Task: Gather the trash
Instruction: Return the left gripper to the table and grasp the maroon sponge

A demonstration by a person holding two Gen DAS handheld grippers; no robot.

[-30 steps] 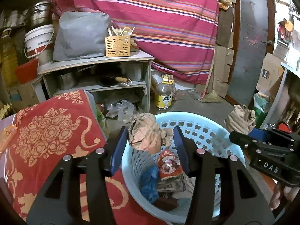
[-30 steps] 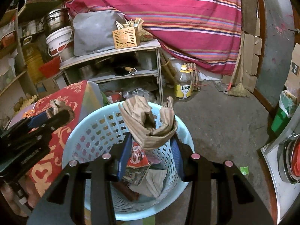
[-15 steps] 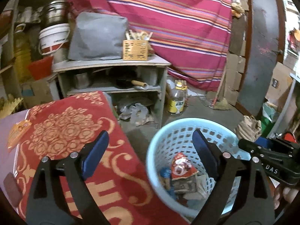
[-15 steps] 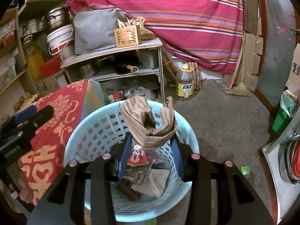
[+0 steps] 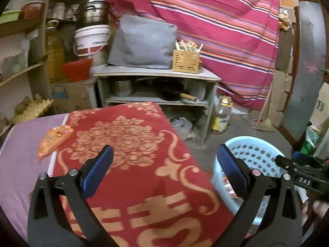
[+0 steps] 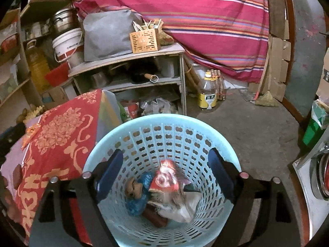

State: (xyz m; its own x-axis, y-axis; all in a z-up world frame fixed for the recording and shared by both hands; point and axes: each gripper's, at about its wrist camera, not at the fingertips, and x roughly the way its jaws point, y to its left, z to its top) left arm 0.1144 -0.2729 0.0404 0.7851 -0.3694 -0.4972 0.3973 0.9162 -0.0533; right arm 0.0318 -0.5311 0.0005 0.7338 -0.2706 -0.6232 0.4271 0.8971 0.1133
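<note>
Left wrist view: the left gripper [image 5: 164,164] hangs over the red cloth [image 5: 133,164], jaws opening wide with nothing between them. The basket [image 5: 259,156] sits off the cloth's right edge, down on the floor, and the right gripper [image 5: 296,173] pokes in above its far rim. Left of the gripper, at the seam where the red cloth meets the purple sheet [image 5: 18,164], lies an orange wrapper [image 5: 54,136], likely the next piece of trash. The risk here: it lies flat and thin, so the pads could pinch a fold of cloth along with it and drag the cover, or skate over the wrapper and come up empty. The view is also smeared, so a rushed reach could miss.

Right wrist view: the right gripper [image 6: 164,174] sits directly above the basket [image 6: 162,127], jaws opening, nothing pinched between them. Below lie the collected pieces: a red packet [image 6: 166,182], a blue bag [image 6: 139,193], a brown crumple [image 6: 133,188] and pale paper [image 6: 185,205]. The cloth [image 6: 57,140] is left of the basket, the wrapper [image 6: 30,132] barely showing at its far edge. The danger on this side: the fingers hang just inside the rim, so a careless pull-out could catch the light basket and tip it, spilling everything onto the floor [image 6: 257,133].
</note>
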